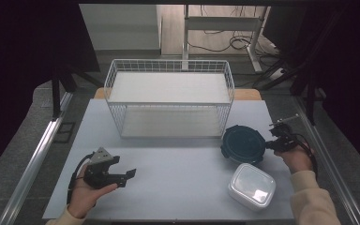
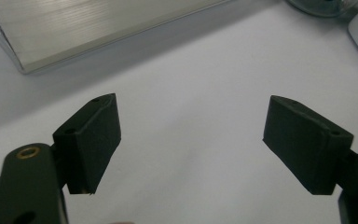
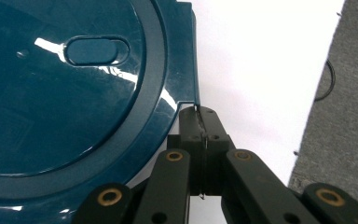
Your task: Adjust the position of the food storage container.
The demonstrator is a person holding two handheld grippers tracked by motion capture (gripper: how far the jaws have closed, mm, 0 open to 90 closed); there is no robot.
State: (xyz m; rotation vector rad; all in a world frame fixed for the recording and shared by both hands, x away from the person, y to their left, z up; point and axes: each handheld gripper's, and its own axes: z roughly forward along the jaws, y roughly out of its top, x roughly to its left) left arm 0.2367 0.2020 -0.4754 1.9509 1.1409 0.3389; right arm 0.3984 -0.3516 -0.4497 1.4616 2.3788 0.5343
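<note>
the right gripper [image 1: 273, 140] sits at the right side of the table [image 1: 178, 183], its jaws pressed flat together with no gap between them in the right gripper view [image 3: 200, 122]. whether they pinch anything is hard to say: the corner tab of the dark blue round container [image 1: 243, 143] ends right at the jaw tips, touching them, but the pictures do not show the tab going in between, so i cannot tell if it is grasped or merely met. that container [image 3: 74, 102] lies just ahead of the clenched jaws and to their left (its glossy lid has an oval plug near the middle). behind the right gripper, toward the person, a white rectangular container [image 1: 252, 185] with its lid on rests on the table, near the blue one but apart from it.

the left gripper [image 1: 127, 175] hovers low at the table's left, held in the person's left hand [image 1: 86, 192], jaws spread wide and holding nothing; in the left gripper view [image 2: 191, 140] bare tabletop shows between them. well ahead of those released jaws stands a white wire basket [image 1: 168, 101] with two shelves, its lower edge [image 2: 74, 42] visible beyond the jaw tips.
</note>
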